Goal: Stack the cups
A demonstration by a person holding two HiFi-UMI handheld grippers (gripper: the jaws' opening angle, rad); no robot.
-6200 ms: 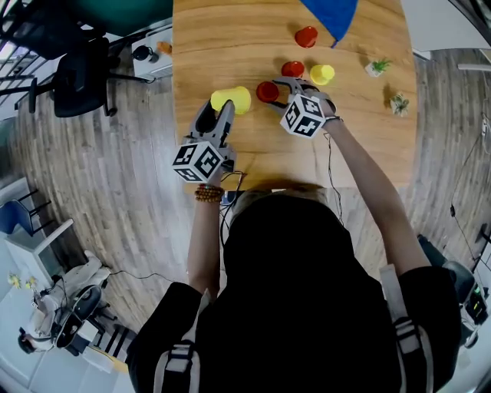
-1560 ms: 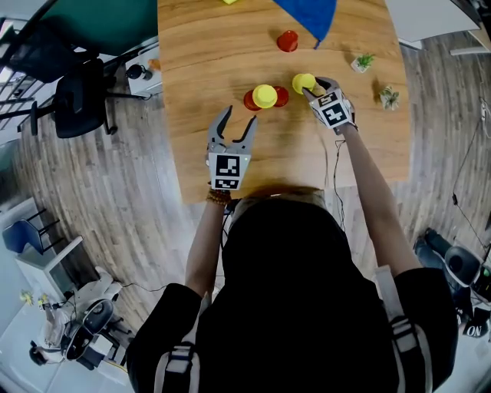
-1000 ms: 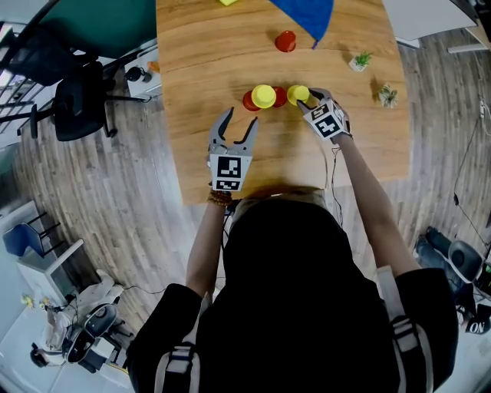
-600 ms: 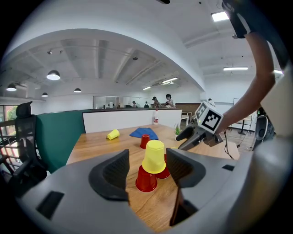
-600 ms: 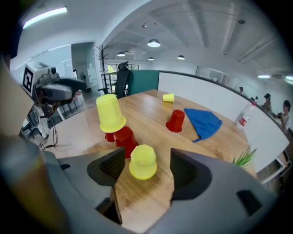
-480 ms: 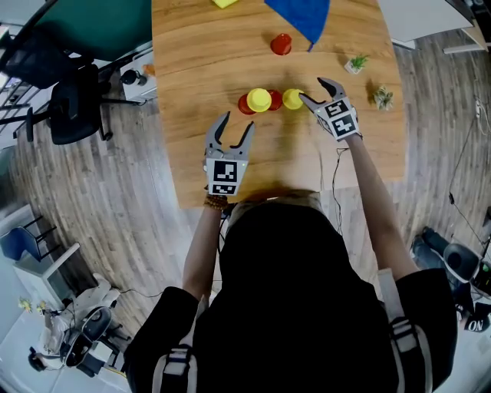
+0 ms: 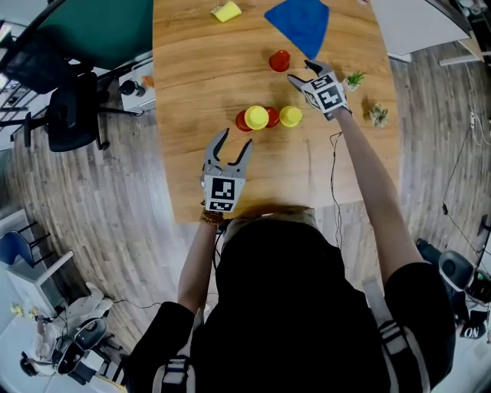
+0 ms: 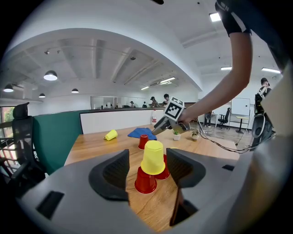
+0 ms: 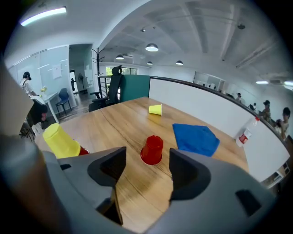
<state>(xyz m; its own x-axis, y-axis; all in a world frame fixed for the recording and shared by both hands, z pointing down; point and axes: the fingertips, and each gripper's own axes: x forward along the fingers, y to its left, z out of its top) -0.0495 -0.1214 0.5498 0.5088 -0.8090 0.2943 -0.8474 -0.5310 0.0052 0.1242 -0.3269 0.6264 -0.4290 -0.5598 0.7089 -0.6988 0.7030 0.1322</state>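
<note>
Two upside-down red cups stand side by side with a yellow cup on top. A second yellow cup stands just right of them. My left gripper is open a short way in front of this group and holds nothing. My right gripper is open beside a lone upside-down red cup. Its jaws have just been opening wide, then closing a trifle. Nothing is between them; the red cup stands just beyond the tips.
A blue cloth and a yellow cup on its side lie at the far end of the wooden table. Two small potted plants stand near the right edge. An office chair is left of the table.
My right gripper let go of the second yellow cup beside the group, opened, and moved away and up the table to the lone red cup. The left gripper stayed put.
</note>
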